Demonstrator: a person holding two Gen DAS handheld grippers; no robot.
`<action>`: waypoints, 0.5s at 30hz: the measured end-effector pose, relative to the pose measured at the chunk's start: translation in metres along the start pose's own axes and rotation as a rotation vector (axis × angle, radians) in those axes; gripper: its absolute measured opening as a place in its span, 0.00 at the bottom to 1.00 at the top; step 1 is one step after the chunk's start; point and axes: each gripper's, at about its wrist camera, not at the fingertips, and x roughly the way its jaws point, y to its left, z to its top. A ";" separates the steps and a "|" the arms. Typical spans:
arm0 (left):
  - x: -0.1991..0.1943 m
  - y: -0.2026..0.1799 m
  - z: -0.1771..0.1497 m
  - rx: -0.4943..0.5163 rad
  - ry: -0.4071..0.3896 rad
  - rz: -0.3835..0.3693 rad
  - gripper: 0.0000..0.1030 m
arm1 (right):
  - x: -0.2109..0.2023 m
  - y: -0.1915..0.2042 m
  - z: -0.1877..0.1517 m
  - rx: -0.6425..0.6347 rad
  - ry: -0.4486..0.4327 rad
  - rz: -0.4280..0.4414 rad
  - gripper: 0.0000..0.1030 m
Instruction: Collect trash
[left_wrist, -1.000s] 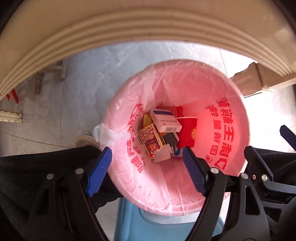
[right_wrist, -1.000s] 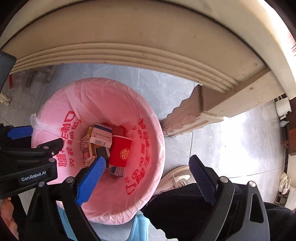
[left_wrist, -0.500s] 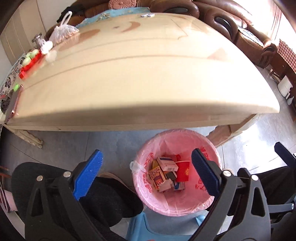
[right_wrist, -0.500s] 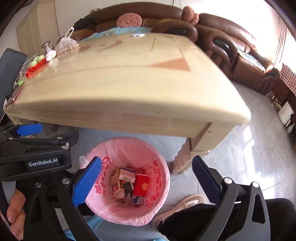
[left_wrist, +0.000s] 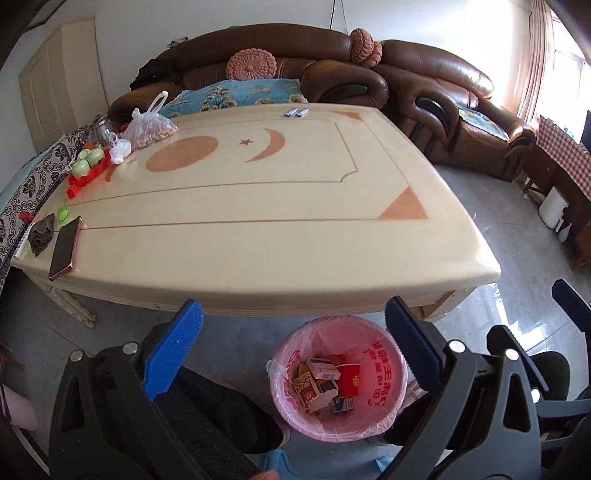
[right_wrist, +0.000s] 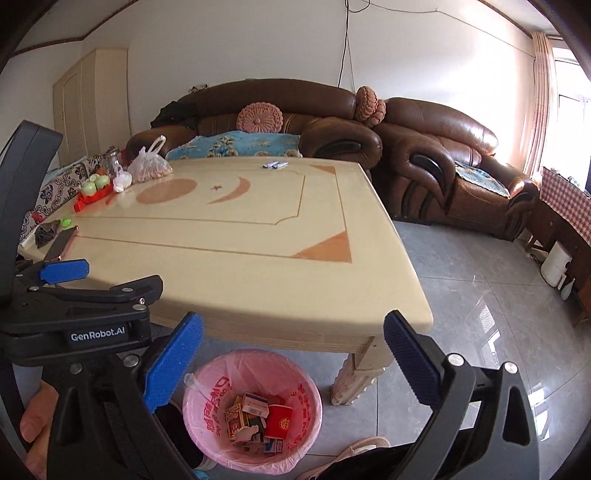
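Observation:
A bin lined with a pink bag (left_wrist: 373, 413) (right_wrist: 214, 439) stands on the floor under the near edge of the cream table (left_wrist: 258, 221) (right_wrist: 240, 258). Inside it lie several small boxes (left_wrist: 323, 368) (right_wrist: 255, 403) and a red box (left_wrist: 350, 378) (right_wrist: 282, 422). My left gripper (left_wrist: 291, 350) is open and empty, high above the bin. My right gripper (right_wrist: 291, 354) is open and empty too, above the bin and the table's corner. The left gripper's body (right_wrist: 74, 306) shows at the left of the right wrist view.
On the table's left side lie a phone (left_wrist: 65, 248), a dark cloth (left_wrist: 40, 235), green cups on a red tray (left_wrist: 88, 164), a plastic bag (left_wrist: 149, 127) and two small packets (left_wrist: 297, 112) at the far edge. Brown sofas (left_wrist: 369, 81) stand behind. A person's dark-trousered legs (left_wrist: 207, 413) flank the bin.
Both grippers have risen from just over the bin to above table height and tilted up. The left jaws widened. The tabletop and sofas came into view.

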 end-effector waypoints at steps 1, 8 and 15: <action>-0.006 0.000 0.002 0.001 -0.012 0.007 0.94 | -0.007 0.000 0.004 0.001 -0.017 -0.008 0.93; -0.049 0.004 0.008 -0.015 -0.095 0.017 0.94 | -0.044 -0.008 0.025 0.052 -0.087 0.025 0.93; -0.088 0.000 0.012 -0.021 -0.185 0.079 0.94 | -0.073 -0.006 0.039 0.075 -0.110 0.046 0.93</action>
